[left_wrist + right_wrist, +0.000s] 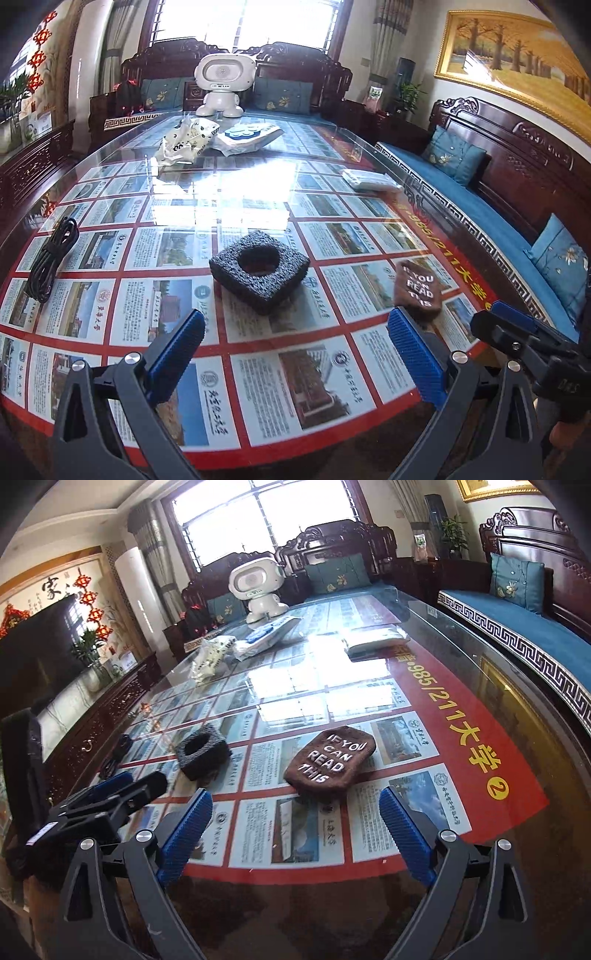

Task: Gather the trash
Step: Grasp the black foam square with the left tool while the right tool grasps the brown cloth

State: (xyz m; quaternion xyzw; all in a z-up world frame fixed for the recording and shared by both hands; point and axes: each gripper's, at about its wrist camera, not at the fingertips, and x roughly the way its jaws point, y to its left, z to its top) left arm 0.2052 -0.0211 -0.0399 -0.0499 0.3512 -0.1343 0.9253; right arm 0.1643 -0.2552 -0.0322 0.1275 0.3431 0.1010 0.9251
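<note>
A black foam block with a round hole lies on the glass table, just ahead of my open, empty left gripper; it also shows in the right wrist view. A brown fuzzy sock lettered "IF YOU CAN READ THIS" lies just ahead of my open, empty right gripper, and shows in the left wrist view. Crumpled white wrappers and a white-blue bag lie at the far end.
A white toy robot stands at the table's far end. A coiled black cable lies at the left edge. A white flat pack lies right. Dark wooden sofas with blue cushions surround the table. A TV stands left.
</note>
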